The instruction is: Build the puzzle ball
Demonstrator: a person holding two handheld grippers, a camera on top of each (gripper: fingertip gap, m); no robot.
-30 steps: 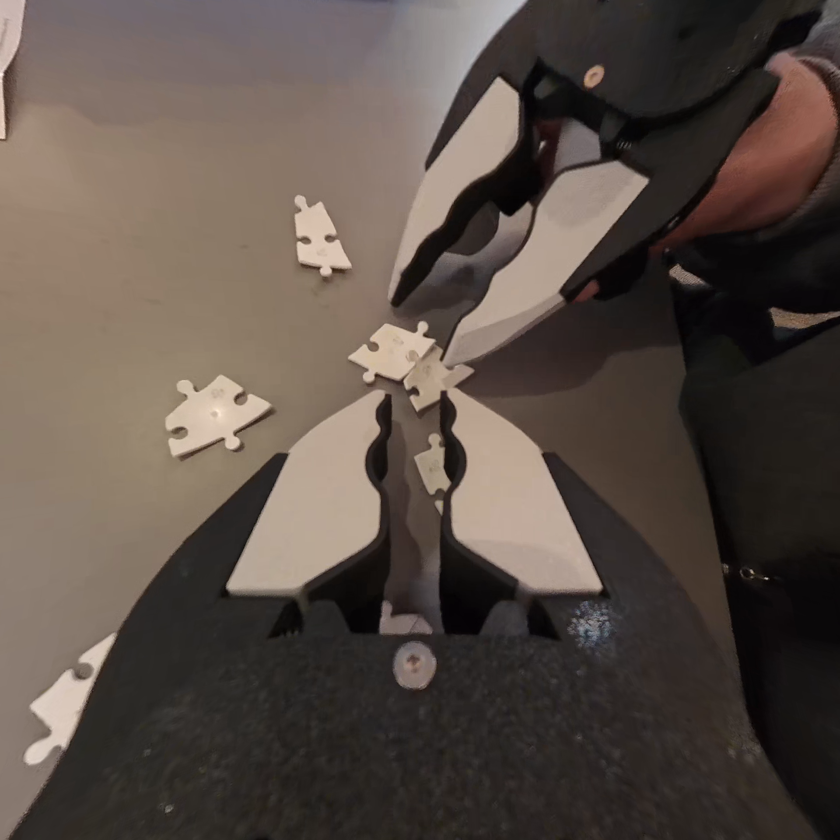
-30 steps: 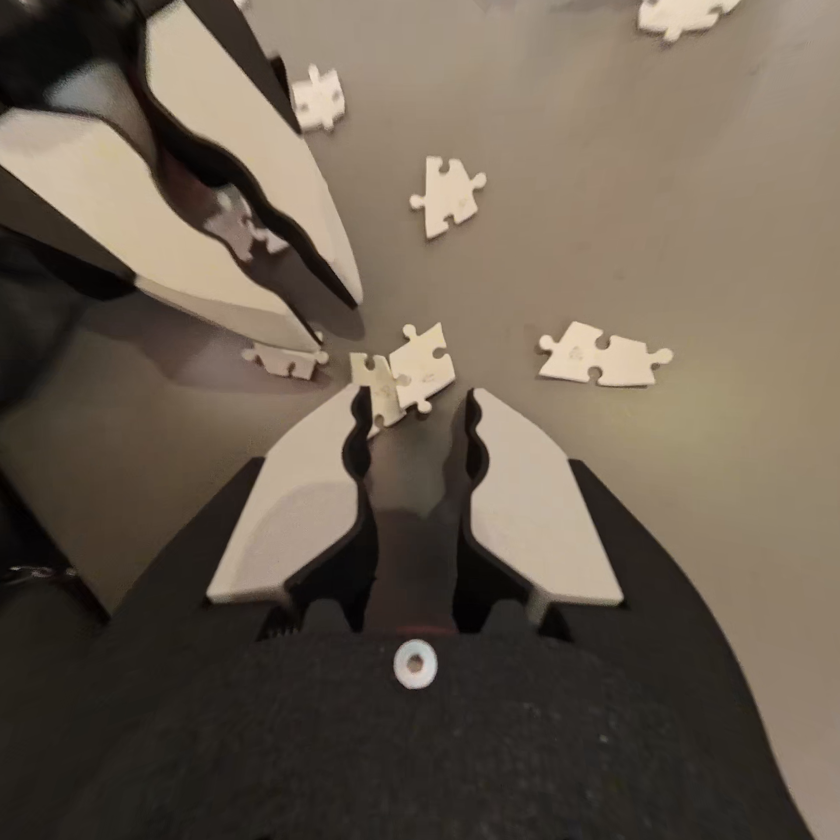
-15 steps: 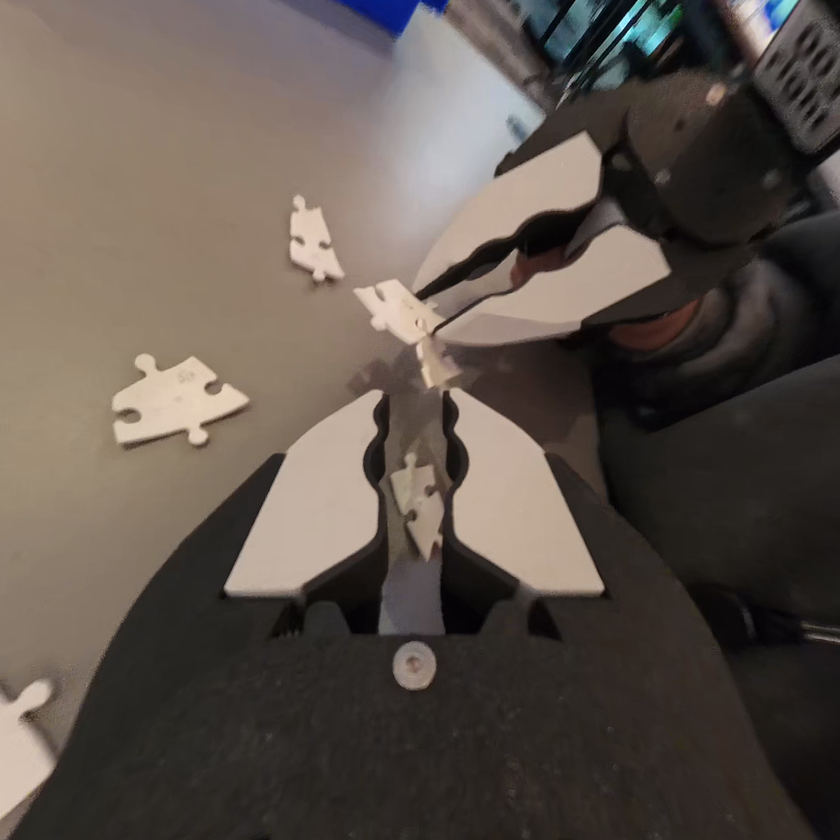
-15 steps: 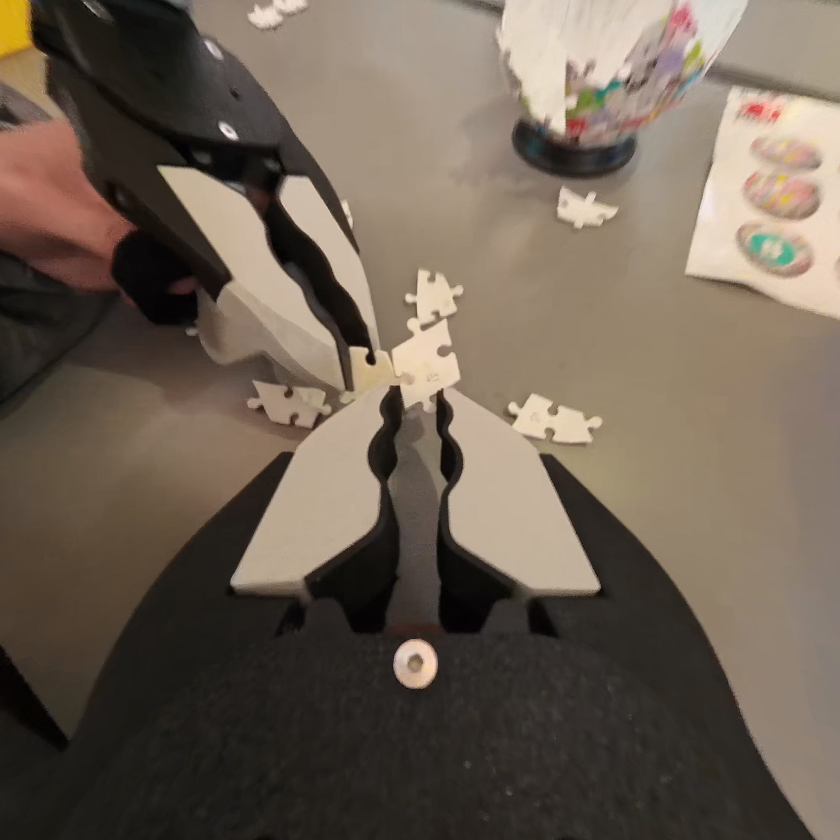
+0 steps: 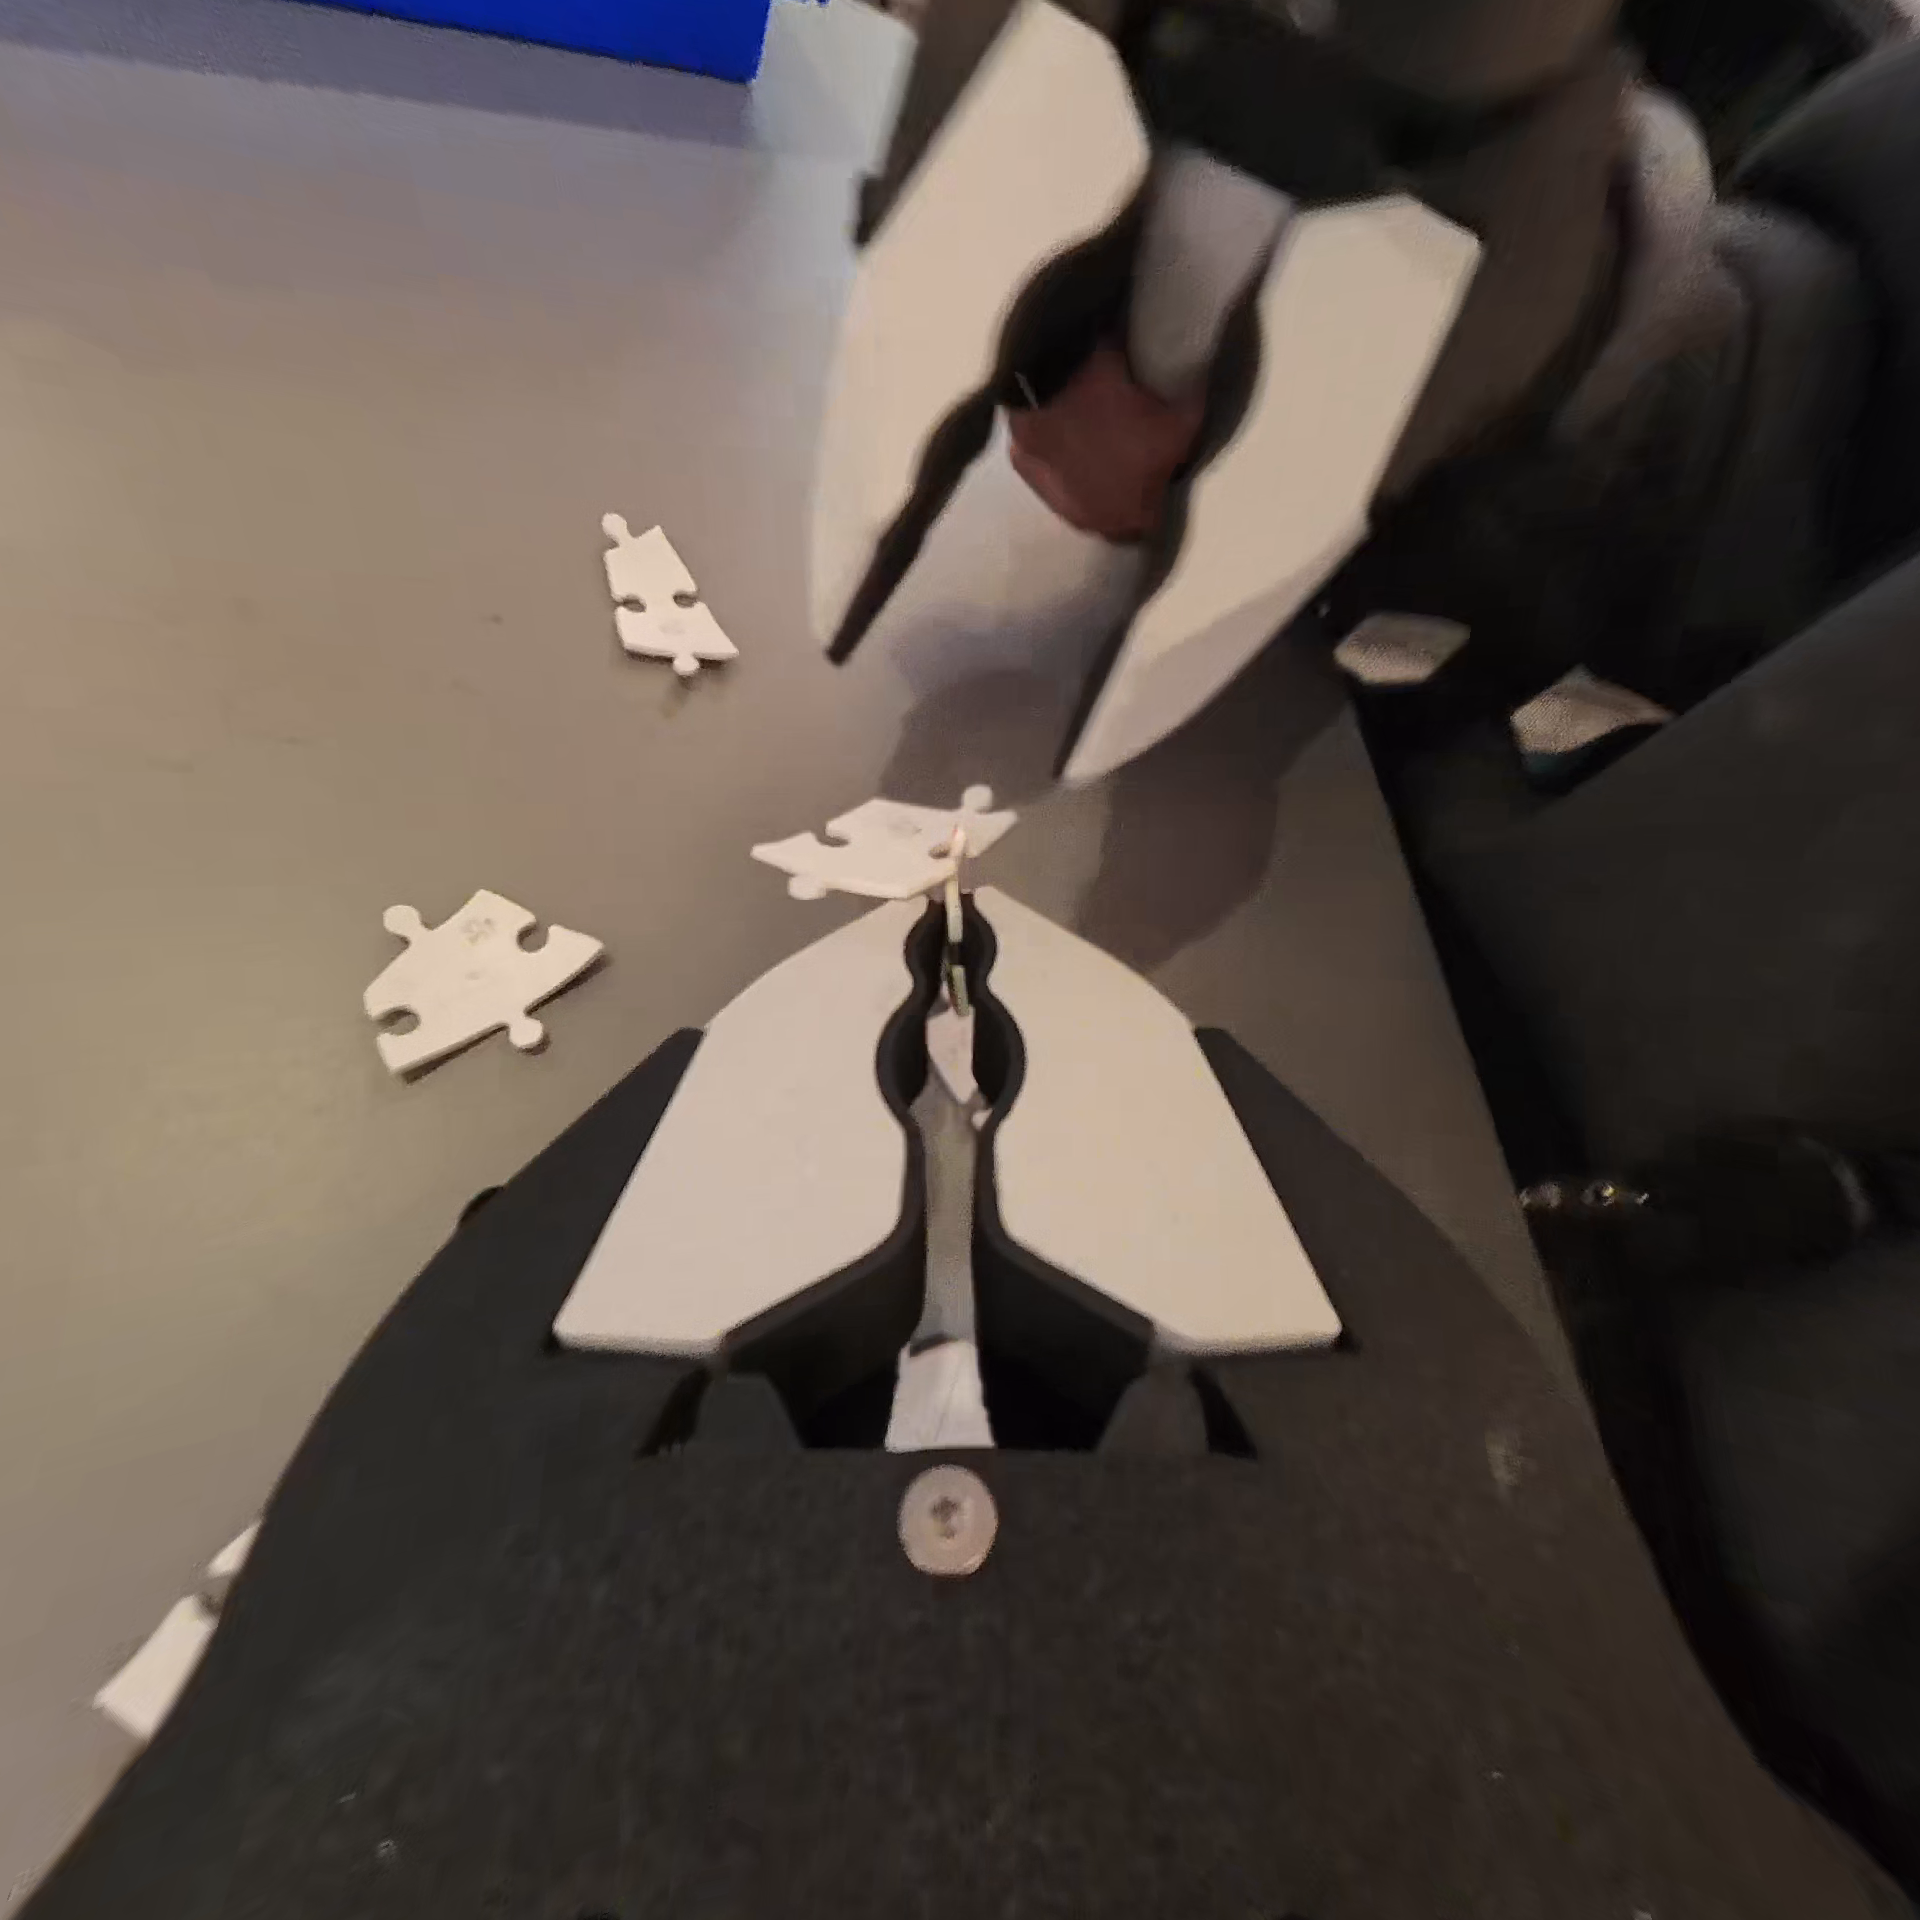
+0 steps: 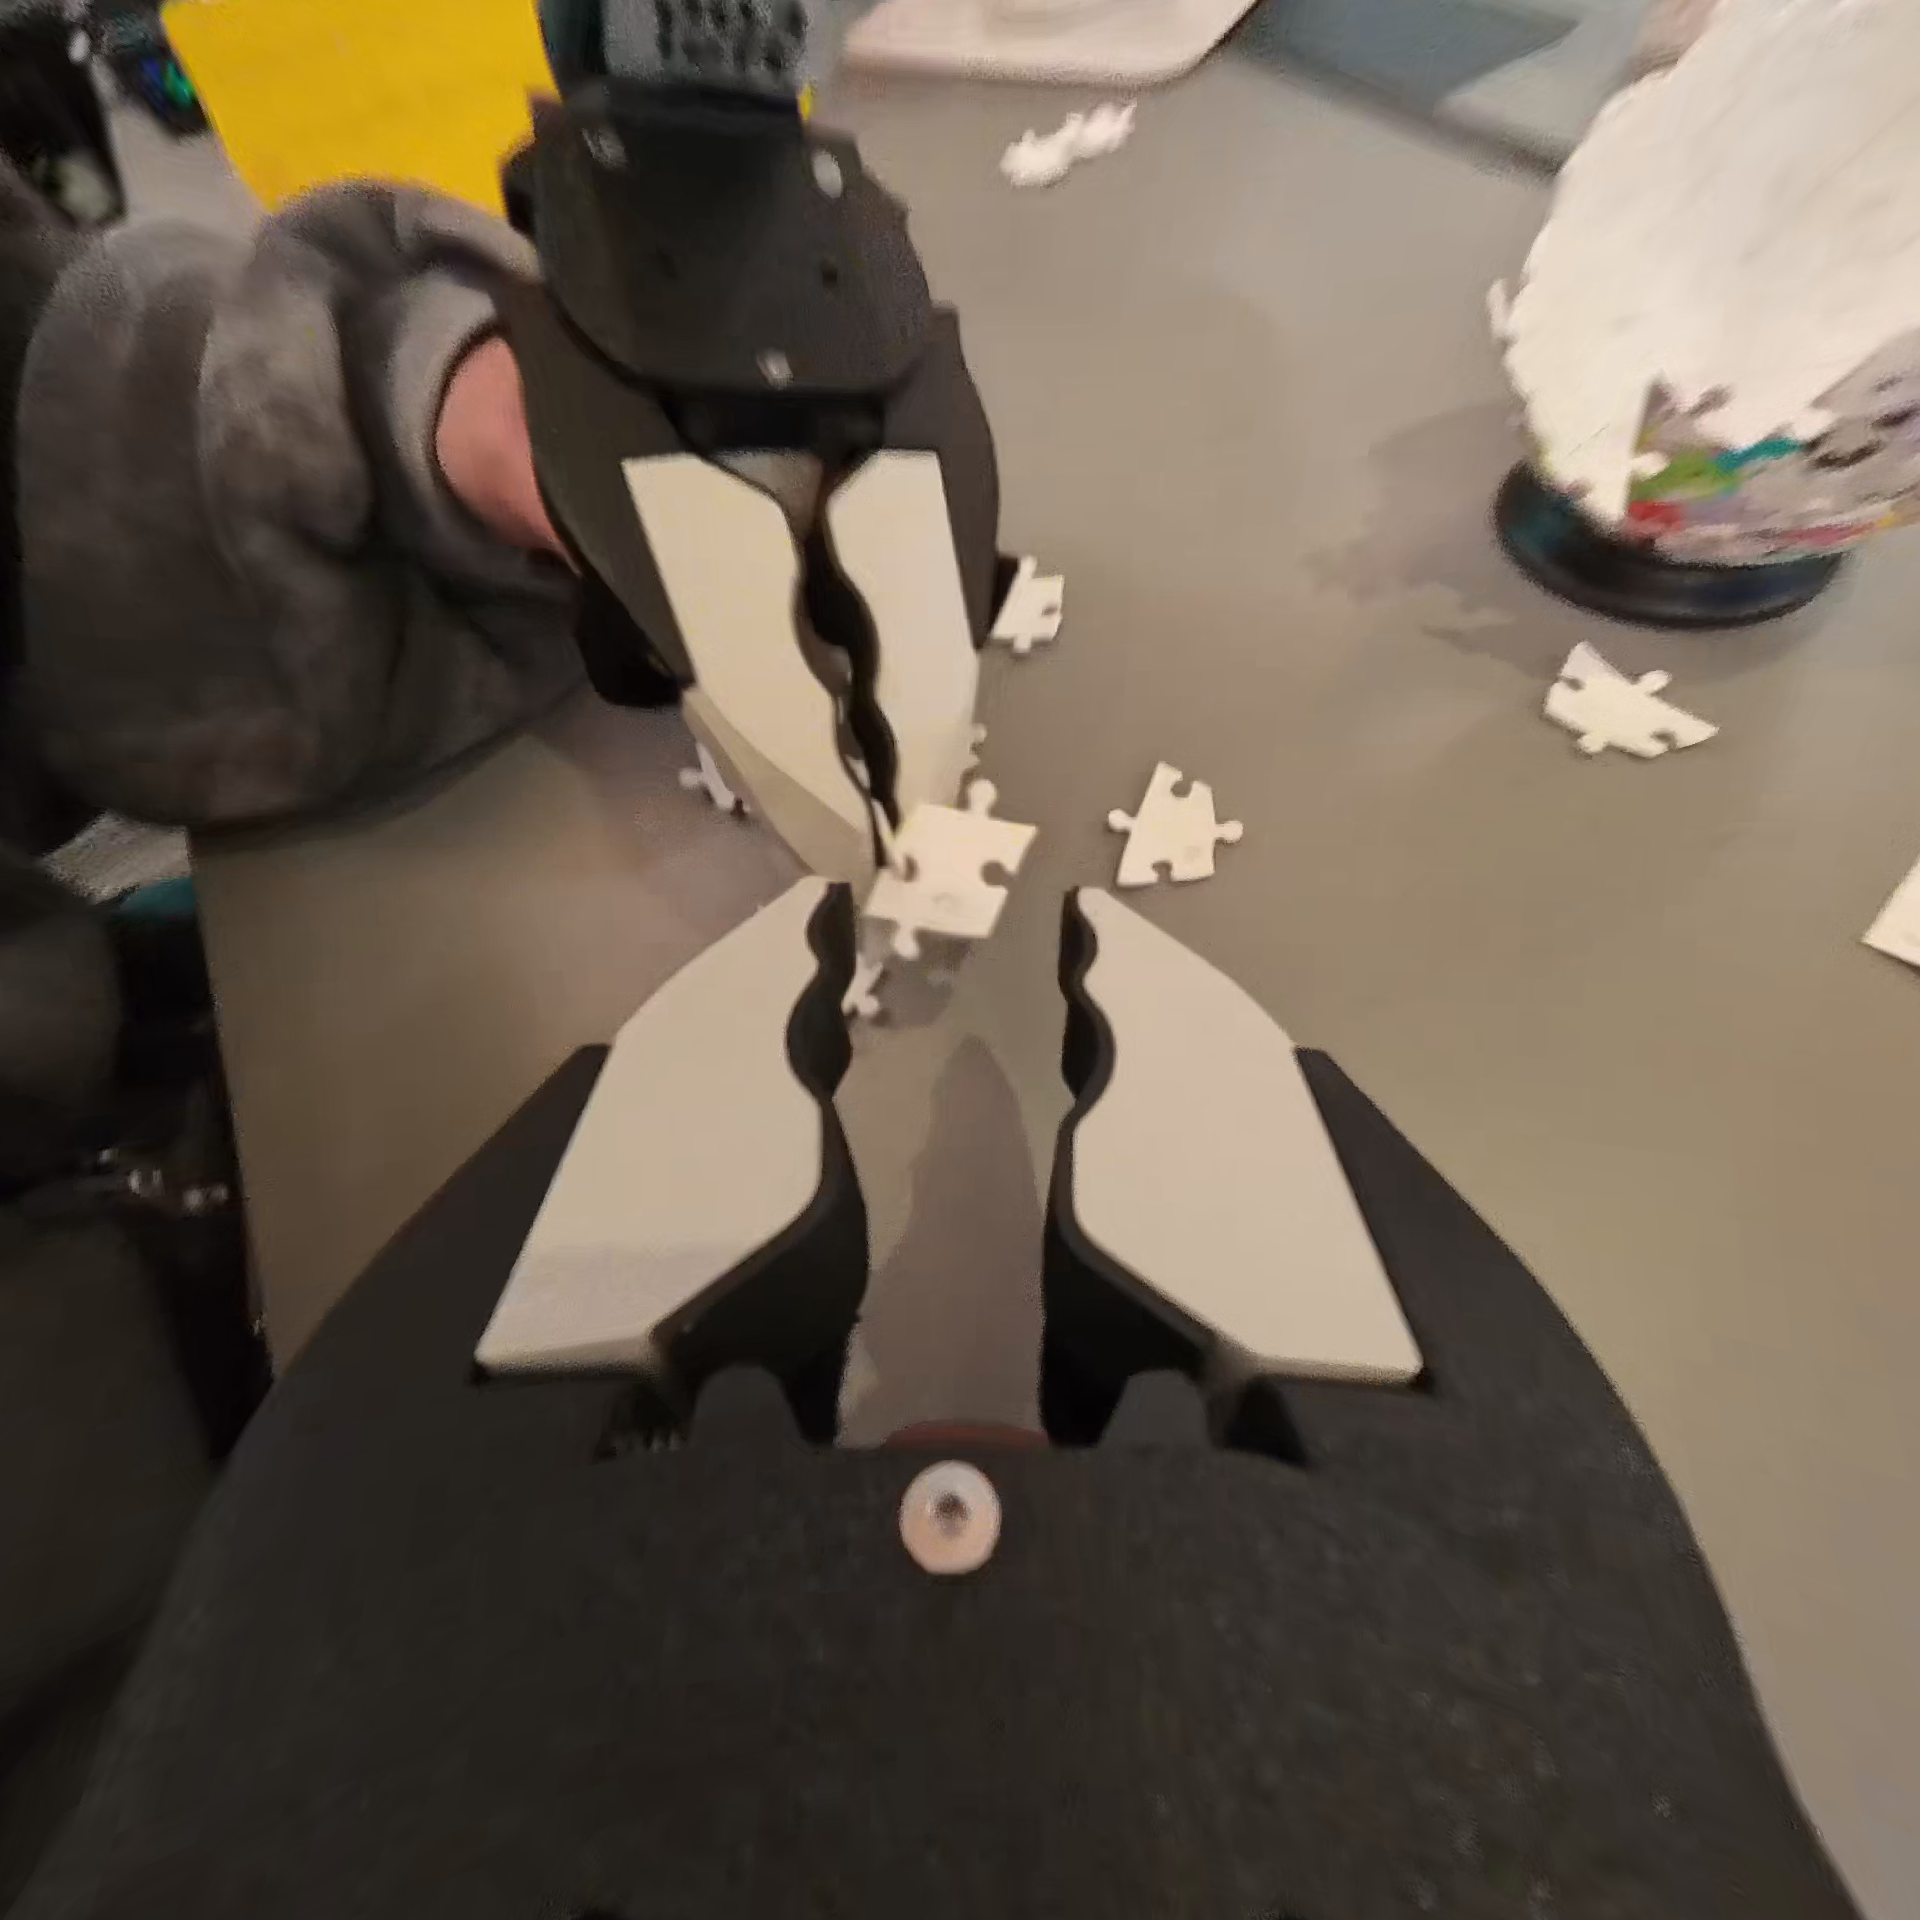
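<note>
While lifted off grey table (image 5: 260, 416), left gripper (image 5: 954, 914) pinches joined white puzzle pieces (image 5: 883, 847) at fingertips. Right gripper (image 6: 951, 914) spread wide, holding nothing, just beside them. Partly built puzzle ball (image 6: 1704, 343) on dark stand, far right. Loose pieces scattered around.

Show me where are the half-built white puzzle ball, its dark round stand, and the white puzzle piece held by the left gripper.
Puzzle ball (image 6: 1704, 343), right wrist view, white inner wall.
Stand (image 6: 1662, 587), right wrist view, front rim.
Held piece (image 6: 951, 862), right wrist view, flat middle.
</note>
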